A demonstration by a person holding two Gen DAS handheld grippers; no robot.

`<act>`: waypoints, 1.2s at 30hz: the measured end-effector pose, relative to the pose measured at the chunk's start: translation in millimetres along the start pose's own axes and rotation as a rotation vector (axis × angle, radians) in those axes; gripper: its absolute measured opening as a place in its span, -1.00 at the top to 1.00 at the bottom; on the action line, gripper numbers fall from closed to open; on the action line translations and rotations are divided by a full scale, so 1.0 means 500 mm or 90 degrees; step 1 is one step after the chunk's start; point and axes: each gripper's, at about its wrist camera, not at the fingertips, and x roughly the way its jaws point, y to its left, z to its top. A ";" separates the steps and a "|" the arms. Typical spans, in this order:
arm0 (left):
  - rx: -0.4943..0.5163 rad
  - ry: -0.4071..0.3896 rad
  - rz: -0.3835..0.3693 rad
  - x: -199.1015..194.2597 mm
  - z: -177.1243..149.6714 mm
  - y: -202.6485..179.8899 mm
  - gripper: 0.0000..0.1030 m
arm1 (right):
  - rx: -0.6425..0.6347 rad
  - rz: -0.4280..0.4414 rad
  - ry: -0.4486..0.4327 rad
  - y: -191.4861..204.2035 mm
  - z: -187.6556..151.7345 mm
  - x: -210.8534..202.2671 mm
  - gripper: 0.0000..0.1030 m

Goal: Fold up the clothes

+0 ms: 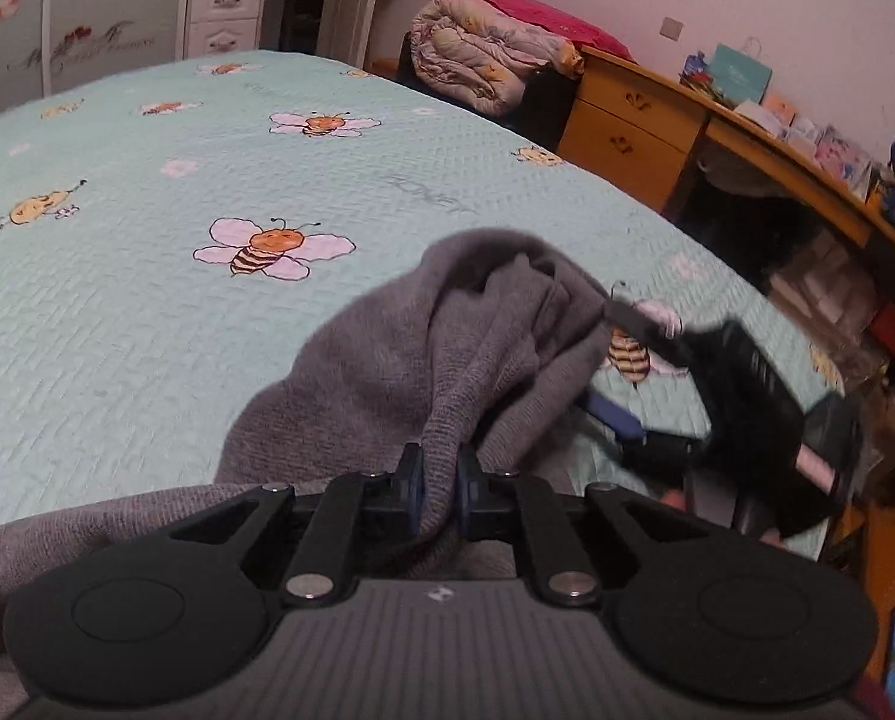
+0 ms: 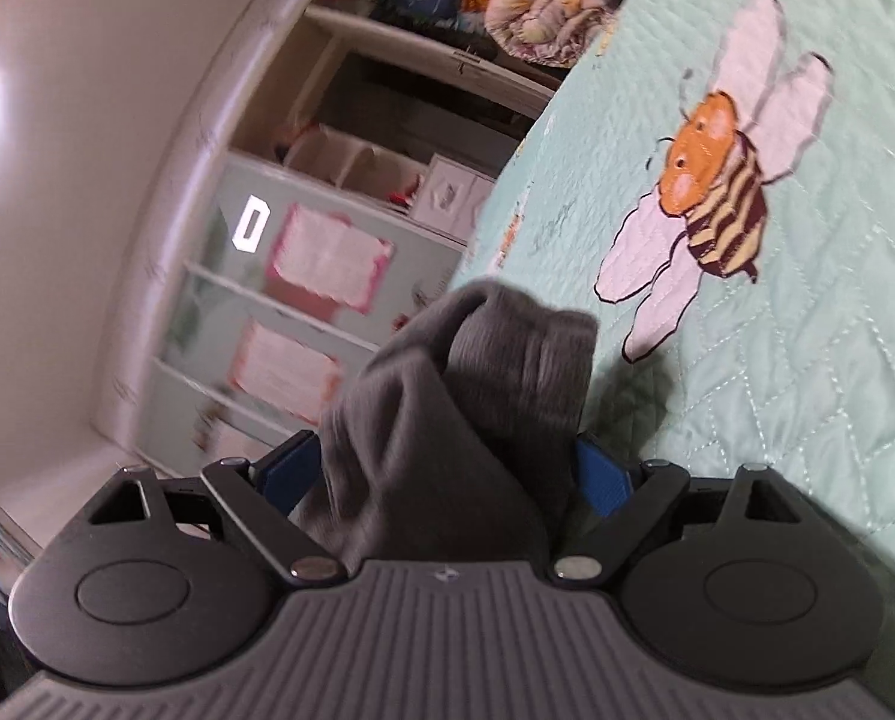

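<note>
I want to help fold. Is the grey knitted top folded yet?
Not yet: the grey knitted top hangs bunched between the left gripper and right gripper.

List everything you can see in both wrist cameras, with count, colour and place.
grey garment: one, grey knit, bunched above the bed, pinched at two spots
bedspread: one, mint green with bee prints, covering the bed
rolled quilt: one, pale floral, past the bed's far corner
desk: one, yellow wood, along the wall beside the bed
drawer unit: one, white, beyond the bed
left hand-held gripper: black, blue pads, shut on the garment
right hand-held gripper: black, blue pads, garment between its fingers
</note>
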 end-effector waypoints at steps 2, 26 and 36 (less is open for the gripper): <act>-0.010 -0.001 -0.005 -0.001 -0.009 -0.001 0.80 | 0.023 0.016 -0.006 -0.009 0.005 -0.003 -0.75; -0.006 -0.143 0.142 -0.040 0.184 0.053 1.00 | -0.093 -0.026 0.031 0.033 -0.008 0.024 -0.75; -0.041 -0.043 0.166 0.030 0.148 0.107 0.88 | -0.102 -0.028 0.039 0.030 -0.016 0.024 -0.75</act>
